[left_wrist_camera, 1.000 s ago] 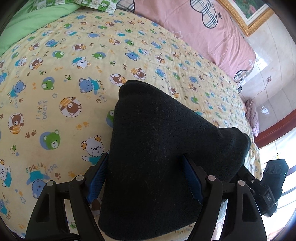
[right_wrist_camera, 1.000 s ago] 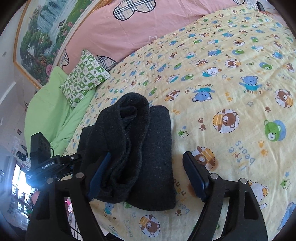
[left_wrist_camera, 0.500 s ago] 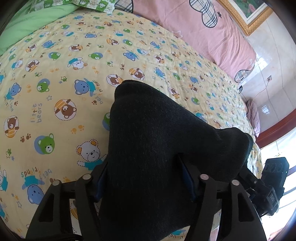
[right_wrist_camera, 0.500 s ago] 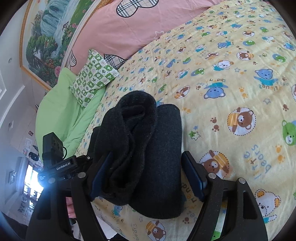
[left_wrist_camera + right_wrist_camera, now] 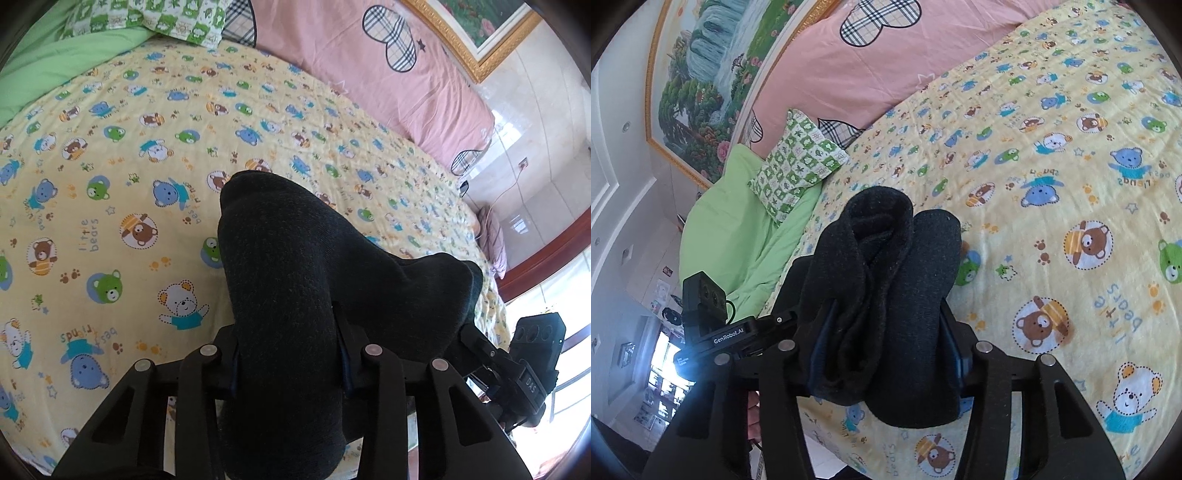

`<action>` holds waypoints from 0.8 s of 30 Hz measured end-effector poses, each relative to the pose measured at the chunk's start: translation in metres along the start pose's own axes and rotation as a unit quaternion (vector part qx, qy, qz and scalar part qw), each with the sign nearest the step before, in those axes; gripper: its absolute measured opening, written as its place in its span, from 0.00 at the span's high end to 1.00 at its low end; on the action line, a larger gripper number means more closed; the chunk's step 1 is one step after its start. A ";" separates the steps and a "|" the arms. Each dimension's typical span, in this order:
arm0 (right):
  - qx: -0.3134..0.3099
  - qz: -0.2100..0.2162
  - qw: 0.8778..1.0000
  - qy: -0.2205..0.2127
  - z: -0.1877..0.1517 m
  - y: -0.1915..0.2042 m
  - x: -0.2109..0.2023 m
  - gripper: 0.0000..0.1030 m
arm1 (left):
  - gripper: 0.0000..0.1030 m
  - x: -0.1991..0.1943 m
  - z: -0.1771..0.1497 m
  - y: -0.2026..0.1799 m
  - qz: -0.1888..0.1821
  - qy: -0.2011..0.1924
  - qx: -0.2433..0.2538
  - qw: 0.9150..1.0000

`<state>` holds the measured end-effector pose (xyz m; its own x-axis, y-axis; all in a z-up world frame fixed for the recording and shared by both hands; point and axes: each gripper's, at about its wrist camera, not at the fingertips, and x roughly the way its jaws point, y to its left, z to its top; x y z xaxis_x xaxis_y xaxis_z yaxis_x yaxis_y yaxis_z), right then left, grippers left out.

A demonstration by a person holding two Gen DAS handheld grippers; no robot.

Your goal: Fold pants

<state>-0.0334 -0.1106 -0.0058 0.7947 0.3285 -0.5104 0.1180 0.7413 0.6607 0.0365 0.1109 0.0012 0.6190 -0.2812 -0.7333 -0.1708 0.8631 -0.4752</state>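
Left wrist view: left claw point(image 5: 288, 363) clamps dark pants point(image 5: 291, 280) over yellow bear-print bed point(image 5: 122, 177); pink quilt point(image 5: 354, 70) at 1 o'clock. Right claw point(image 5: 886, 350) grips pants; framed landscape painting point(image 5: 701, 77) at 10 o'clock.

Both the left hand-held gripper point(image 5: 288, 354) and right hand-held gripper point(image 5: 886, 350) are clamped on dark cloth.

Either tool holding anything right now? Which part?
Both. The left tool and right tool are each clamped on a bunched end of the folded black knit pants, above the yellow bear-print bedsheet.
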 end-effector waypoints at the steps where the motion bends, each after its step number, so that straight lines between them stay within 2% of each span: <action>1: -0.001 0.001 1.000 -0.002 0.001 0.002 -0.001 0.50 | 0.63 -0.004 0.000 -0.001 0.002 -0.004 0.002 1.000; 7: -0.021 0.014 1.000 0.003 0.005 0.019 0.005 0.51 | 0.64 -0.027 0.000 -0.003 0.025 -0.030 0.016 0.999; 24: -0.091 0.068 0.993 0.040 0.016 0.086 0.060 0.51 | 0.64 -0.093 0.007 0.042 0.088 -0.105 -0.013 0.990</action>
<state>0.0338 -0.0365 0.0288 0.7458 0.4730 -0.4692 -0.1030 0.7777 0.6202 -0.0225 0.1764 0.0531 0.7232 -0.0310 -0.6900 -0.3086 0.8792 -0.3629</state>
